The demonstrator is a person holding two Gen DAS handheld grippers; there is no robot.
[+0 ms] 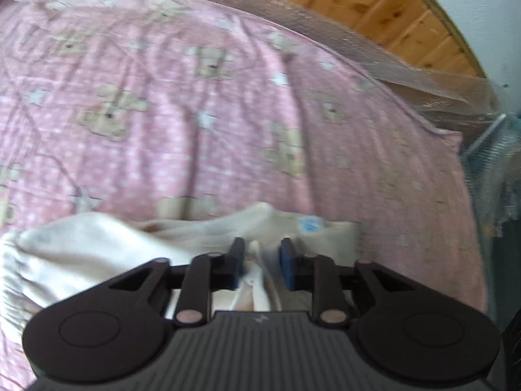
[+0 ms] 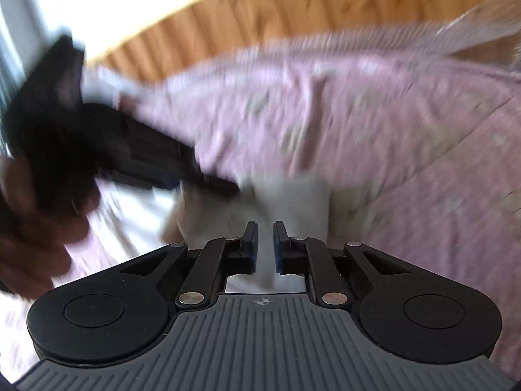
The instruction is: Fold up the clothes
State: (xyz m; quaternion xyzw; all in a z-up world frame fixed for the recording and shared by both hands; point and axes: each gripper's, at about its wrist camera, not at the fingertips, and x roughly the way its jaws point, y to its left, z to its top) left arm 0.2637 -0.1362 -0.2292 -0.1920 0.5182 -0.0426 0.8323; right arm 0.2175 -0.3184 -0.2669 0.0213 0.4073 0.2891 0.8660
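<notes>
Both tongs work over the pink bear-print bedsheet [image 1: 195, 104], where the cream garment [image 1: 97, 247] lies spread for folding; left gripper [image 1: 262, 262] stands part-open astride a fabric ridge; right gripper [image 2: 263, 247] hovers narrowly open, empty.

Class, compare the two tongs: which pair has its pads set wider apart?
The left tongs: a fold of the cream garment runs through their wide gap, while the right tongs leave only a narrow slit.

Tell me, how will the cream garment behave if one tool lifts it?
The cream garment looks soft and creased, so it will probably droop. It seems thin, likely light. On the pink sheet it may drag instead of sliding.
</notes>
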